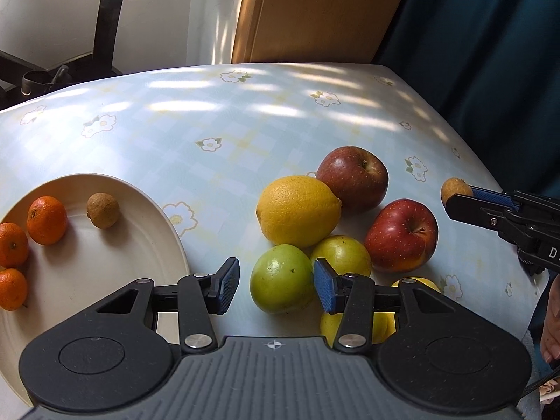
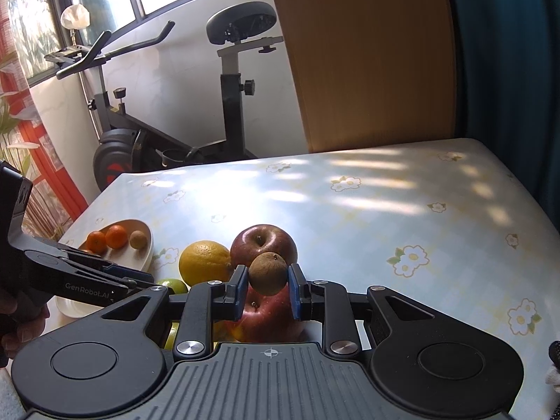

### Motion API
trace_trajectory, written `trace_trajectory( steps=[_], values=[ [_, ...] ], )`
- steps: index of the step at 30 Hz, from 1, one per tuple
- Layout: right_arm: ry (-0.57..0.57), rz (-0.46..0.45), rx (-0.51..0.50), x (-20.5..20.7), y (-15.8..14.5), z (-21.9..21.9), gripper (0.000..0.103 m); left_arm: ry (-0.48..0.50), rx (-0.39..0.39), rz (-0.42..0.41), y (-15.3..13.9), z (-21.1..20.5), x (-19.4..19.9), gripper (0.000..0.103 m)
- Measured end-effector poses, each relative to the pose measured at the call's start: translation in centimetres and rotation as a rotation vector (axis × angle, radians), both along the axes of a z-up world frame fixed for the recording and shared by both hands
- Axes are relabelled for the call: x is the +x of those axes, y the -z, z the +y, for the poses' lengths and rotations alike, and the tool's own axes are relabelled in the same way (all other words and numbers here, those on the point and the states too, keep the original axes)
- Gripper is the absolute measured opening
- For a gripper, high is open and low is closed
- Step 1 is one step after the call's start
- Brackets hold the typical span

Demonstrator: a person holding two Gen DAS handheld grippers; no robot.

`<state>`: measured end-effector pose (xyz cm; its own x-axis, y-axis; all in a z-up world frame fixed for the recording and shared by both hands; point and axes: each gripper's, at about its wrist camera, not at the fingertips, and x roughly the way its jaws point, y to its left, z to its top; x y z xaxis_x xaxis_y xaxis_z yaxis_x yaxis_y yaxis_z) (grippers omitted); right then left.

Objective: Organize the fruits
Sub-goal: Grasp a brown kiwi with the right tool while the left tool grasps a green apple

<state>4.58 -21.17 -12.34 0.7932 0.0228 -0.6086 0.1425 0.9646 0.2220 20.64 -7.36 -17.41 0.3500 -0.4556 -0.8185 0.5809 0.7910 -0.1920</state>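
Note:
My left gripper (image 1: 276, 285) is open, its jaws standing on either side of a green apple (image 1: 281, 283) on the table. A cream plate (image 1: 105, 269) at the left holds three mandarins (image 1: 46, 219) and a small brown fruit (image 1: 103, 210). A lemon (image 1: 297, 210), two red apples (image 1: 401, 233) and a yellow-green fruit (image 1: 344, 252) lie clustered nearby. My right gripper (image 2: 267, 281) is shut on a second small brown fruit (image 2: 268, 273), held above the red apples (image 2: 264, 243). It also shows in the left wrist view (image 1: 455, 190).
The table has a light blue floral cloth (image 1: 227, 122). A wooden chair back (image 1: 315, 10) stands behind it, an exercise bike (image 2: 168, 105) to the far left and a dark blue curtain (image 1: 490, 52) at the right. Another yellow fruit (image 1: 381, 318) lies partly under my left gripper.

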Motion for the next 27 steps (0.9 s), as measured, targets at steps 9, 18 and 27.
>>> trace_trajectory(
  steps=[9,18,27],
  values=[
    [-0.002,-0.004,-0.004,-0.2,0.2,0.0,0.022,0.016,-0.003,0.032,0.0,1.1,0.0,0.051],
    [0.006,-0.004,-0.003,-0.5,0.2,0.0,0.022,0.095,0.073,0.03,0.8,-0.7,0.5,0.055],
    [0.0,0.005,-0.005,-0.4,0.3,0.0,0.022,0.127,0.108,0.008,0.7,-2.1,1.0,0.052]
  ],
)
